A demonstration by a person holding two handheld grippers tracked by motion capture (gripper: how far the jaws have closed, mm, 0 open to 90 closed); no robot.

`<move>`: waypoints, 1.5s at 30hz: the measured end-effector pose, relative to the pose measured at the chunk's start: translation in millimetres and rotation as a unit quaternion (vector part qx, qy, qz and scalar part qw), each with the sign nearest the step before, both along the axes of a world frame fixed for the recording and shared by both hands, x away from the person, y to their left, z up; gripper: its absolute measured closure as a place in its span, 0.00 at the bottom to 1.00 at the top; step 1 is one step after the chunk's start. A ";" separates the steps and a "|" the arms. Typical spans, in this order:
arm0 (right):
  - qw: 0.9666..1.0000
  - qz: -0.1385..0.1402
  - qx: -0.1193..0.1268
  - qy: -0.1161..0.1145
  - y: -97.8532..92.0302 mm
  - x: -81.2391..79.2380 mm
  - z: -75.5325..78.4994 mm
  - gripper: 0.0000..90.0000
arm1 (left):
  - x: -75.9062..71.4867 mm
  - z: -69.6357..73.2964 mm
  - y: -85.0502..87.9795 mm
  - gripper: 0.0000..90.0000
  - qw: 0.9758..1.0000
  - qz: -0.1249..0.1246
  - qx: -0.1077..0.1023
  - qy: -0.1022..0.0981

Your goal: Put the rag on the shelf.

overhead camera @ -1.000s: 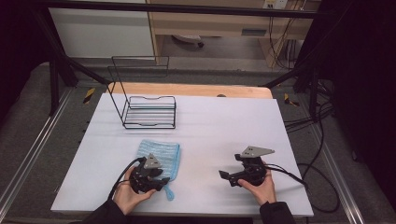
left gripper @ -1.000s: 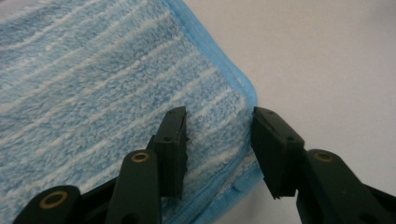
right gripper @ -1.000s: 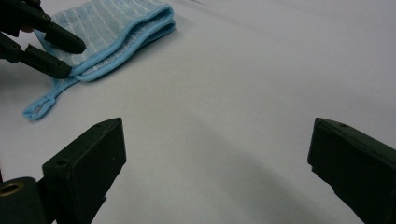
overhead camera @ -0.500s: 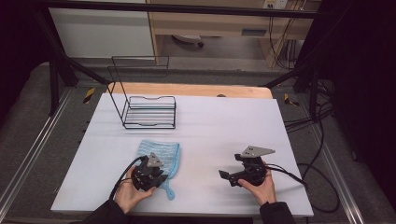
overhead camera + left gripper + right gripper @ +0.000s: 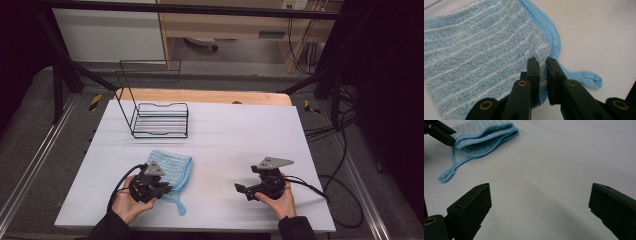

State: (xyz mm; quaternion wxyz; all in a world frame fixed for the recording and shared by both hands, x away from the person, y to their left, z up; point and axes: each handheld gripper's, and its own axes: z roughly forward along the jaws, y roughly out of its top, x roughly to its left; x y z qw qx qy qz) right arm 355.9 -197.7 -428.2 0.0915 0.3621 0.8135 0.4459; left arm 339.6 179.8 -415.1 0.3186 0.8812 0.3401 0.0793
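Blue striped cloth (image 5: 170, 170) on white bench (image 5: 240, 135), wire rack (image 5: 159, 117) beyond left tool (image 5: 161, 189). Left tool view: jaws just closing, pinching cloth edge (image 5: 499, 57), hang loop (image 5: 589, 79) beside. Right tool (image 5: 539, 207) view: wide open, holds nothing, cloth far ahead-left. No writing seen.

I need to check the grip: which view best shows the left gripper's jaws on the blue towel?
The left gripper view: the left gripper has been closing on the blue towel near its bound corner, pile pinched between the jaws. The high view hides the jaws under the gripper body; the right gripper view catches one jaw tip at the towel's edge.
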 end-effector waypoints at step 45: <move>1.000 0.005 0.000 0.005 0.1 -0.5 -0.3 0.06 | -7.8 3.7 15.2 0.61 1.000 -0.014 -0.021 -0.007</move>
